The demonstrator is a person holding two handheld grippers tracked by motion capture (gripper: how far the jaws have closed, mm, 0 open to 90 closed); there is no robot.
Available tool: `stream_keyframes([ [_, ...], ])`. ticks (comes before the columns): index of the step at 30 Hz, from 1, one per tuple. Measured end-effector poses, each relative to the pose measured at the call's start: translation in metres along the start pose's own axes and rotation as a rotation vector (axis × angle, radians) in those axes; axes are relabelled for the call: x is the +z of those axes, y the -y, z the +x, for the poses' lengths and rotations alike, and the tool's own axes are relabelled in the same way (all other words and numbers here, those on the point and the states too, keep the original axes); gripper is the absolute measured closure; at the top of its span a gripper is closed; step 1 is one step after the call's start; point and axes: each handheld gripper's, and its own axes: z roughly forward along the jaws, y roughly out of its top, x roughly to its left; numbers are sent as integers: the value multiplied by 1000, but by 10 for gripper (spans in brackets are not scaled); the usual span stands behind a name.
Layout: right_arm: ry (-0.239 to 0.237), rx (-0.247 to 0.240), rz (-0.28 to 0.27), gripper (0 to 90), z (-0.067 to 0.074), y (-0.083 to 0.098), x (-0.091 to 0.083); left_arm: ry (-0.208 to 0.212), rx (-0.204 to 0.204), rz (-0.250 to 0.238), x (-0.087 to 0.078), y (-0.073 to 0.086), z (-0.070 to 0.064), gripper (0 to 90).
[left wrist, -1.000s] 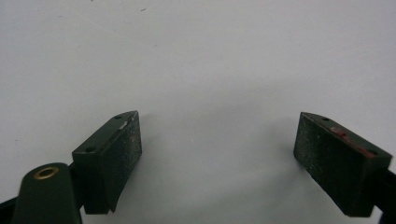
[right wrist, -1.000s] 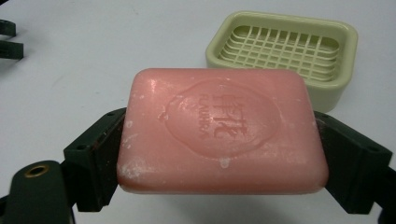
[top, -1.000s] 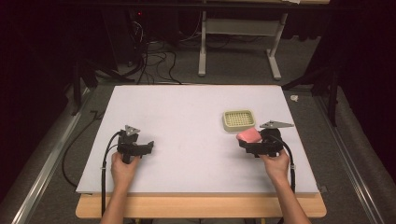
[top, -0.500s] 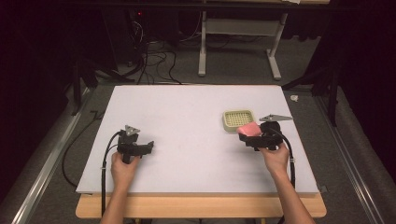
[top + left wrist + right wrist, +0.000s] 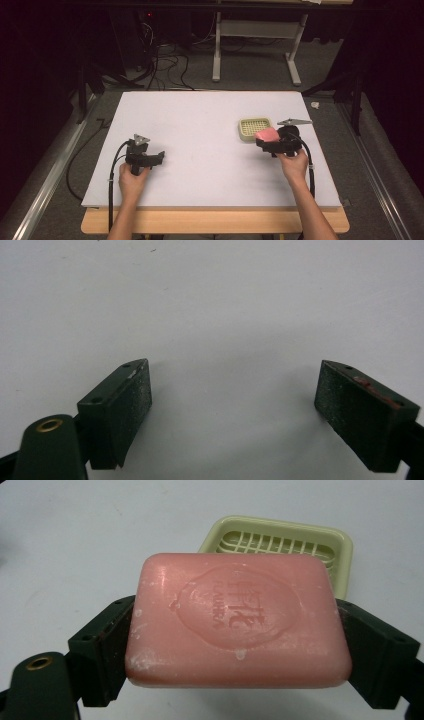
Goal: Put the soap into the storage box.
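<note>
A pink bar of soap (image 5: pixel 235 622) with an embossed oval mark sits clamped between the two black jaws of my right gripper (image 5: pixel 235 645). In the high view the soap (image 5: pixel 267 134) is held just above the table, at the near right edge of a pale green soap dish (image 5: pixel 248 125) with a slotted grid. That dish (image 5: pixel 340 550) shows right behind the soap in the right gripper view. My left gripper (image 5: pixel 159 156) rests low at the table's left, and in the left gripper view its jaws stand wide apart (image 5: pixel 232 405) with bare white table between them.
The white table top (image 5: pixel 200 130) has a wooden front edge (image 5: pixel 215 220). Dark floor with cables and a grey desk frame (image 5: pixel 255 50) lies beyond the far edge. A metal rail (image 5: pixel 45 185) runs along the left side.
My right gripper has carried the soap a little to the left and forward, closer to the soap dish. The left gripper has stayed put.
</note>
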Motion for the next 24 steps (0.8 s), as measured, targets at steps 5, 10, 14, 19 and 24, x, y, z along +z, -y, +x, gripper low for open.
stream_keyframes([
  [5, 11, 6, 2, 136, 0, -6, 5, 0, 0, 0, 0, 0, 0, 156],
  [10, 17, 12, 7, 136, 0, -11, 10, 0, 0, 0, 0, 0, 0, 156],
  [14, 39, 10, 33, 136, -2, -14, 20, 0, 0, 0, 0, 0, 0, 156],
  [19, 56, 14, 44, 136, -3, -19, 26, 0, 0, 0, 0, 0, 0, 156],
  [24, 79, 2, 71, 136, 0, -27, 38, 0, 0, 0, 0, 0, 0, 155],
])
